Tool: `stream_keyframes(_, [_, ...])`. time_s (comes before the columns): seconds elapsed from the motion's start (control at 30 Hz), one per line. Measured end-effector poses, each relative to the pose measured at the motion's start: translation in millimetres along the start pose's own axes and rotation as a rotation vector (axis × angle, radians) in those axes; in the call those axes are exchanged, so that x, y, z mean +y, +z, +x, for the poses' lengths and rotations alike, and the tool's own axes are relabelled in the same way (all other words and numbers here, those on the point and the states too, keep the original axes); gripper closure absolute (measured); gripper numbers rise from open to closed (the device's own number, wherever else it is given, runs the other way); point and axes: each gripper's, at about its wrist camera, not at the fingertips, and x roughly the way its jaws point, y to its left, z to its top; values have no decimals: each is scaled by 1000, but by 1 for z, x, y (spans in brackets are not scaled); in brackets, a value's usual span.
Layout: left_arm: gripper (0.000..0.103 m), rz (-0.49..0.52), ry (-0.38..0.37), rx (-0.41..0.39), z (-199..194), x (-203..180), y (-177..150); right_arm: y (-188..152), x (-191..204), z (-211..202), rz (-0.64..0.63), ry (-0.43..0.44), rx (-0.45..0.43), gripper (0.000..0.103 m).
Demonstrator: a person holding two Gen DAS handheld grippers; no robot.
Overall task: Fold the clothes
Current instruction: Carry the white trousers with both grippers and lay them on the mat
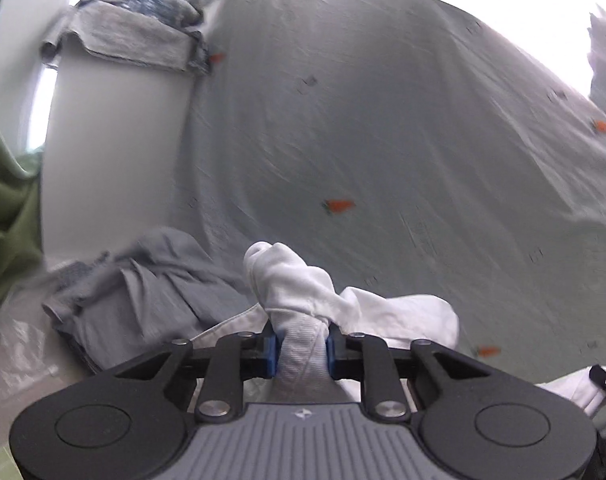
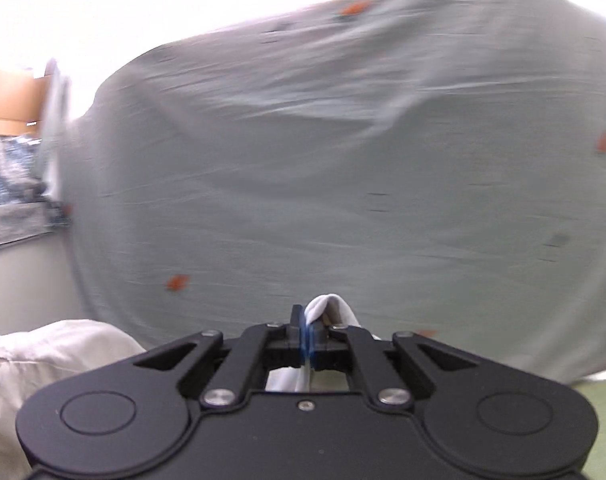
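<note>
The left gripper [image 1: 301,346] is clamped on a bunched fold of a white garment [image 1: 303,280]; the blue pads [image 1: 271,350] press into the cloth from both sides, and the fabric bulges up and forward out of the jaws in a twisted knot, with more of it trailing off to the right. The right gripper [image 2: 307,334] has its jaws closed tight on a thin edge of white cloth [image 2: 323,306], a small loop of which stands up just past the fingertips; more white fabric lies bundled at the lower left of the right wrist view. Whether both grippers hold the same garment cannot be told from these views. Ahead of both grippers spreads a pale grey-green sheet [image 1: 383,120] printed with small orange carrot figures [image 1: 338,205], lying rumpled in long soft ridges. To the left of the left gripper sits a crumpled grey garment [image 1: 155,280], apart from the white one. Further back on the left stands a pale bin [image 1: 115,140] with grey cloth [image 1: 123,36] draped over its rim. A green fabric [image 1: 7,200] shows at the far left edge. Both views are smeared by motion blur, and the upper background is washed out by bright light.
</note>
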Motion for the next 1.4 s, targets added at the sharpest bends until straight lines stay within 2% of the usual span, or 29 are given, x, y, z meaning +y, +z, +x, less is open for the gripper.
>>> stream_keyframes(0.03, [75,31,-14,68,9,-17,-20,-3,-26,-8,5,-64,20,101])
stream_keyframes(0.07, [66,37,-21,134,20,-28,-40,-9,-53,-13,-9,-121,58,101])
stream_keyframes(0.1, [61,42,-29,205,31,-39,-61,-20,-78,-14,-37,-171,123,101])
stream_keyframes(0.13, [61,36,-39,297,45,-47,-88,-34,-101,-12,-61,-218,197,99])
stream_keyframes(0.2, [59,24,-6,428,63,-57,-131,-65,-143,-8,-66,-279,369,95])
stream_keyframes(0.27, [54,47,51,513,64,-64,-170,-95,-175,-14,-18,-322,496,81])
stream_keyframes(0.3, [48,74,69,527,60,-68,-182,-107,-186,-22,10,-335,518,63])
stream_keyframes(0.33, [45,101,77,535,56,-72,-191,-115,-195,-30,31,-343,526,55])
stream_keyframes(0.47, [31,106,89,541,39,-74,-205,-137,-216,-50,148,-317,568,53])
stream_keyframes(0.67, [26,9,104,539,42,-70,-200,-152,-231,-65,260,-313,580,43])
stream_keyframes(0.73, [26,-24,93,538,48,-68,-197,-152,-234,-64,282,-325,568,29])
stream_keyframes(0.8, [28,-64,72,538,55,-66,-195,-152,-237,-58,297,-347,557,27])
stream_keyframes(0.83, [29,-91,59,531,60,-64,-193,-151,-239,-55,303,-360,553,27])
stream_keyframes(0.87, [43,-117,49,525,65,-62,-192,-151,-242,-51,311,-370,547,27])
stream_keyframes(0.9, [64,-139,50,525,71,-61,-189,-150,-245,-47,319,-374,540,29])
stream_keyframes(0.97, [83,-165,58,512,86,-60,-181,-148,-250,-40,336,-375,529,46])
stream_keyframes(1.0, [86,-166,57,493,94,-59,-172,-146,-253,-35,342,-372,527,70])
stream_keyframes(1.03, [87,-167,56,474,102,-59,-164,-144,-255,-30,343,-364,520,93])
stream_keyframes(1.17, [89,-154,65,353,138,-56,-114,-117,-251,-16,253,-344,391,98])
stream_keyframes(1.3, [87,-174,83,285,184,-49,-74,-67,-239,-13,84,-430,209,99])
stream_keyframes(1.33, [84,-181,96,278,196,-49,-69,-60,-239,-12,65,-457,176,98])
stream_keyframes(1.4, [56,-159,138,301,221,-50,-68,-58,-248,-2,47,-541,160,96])
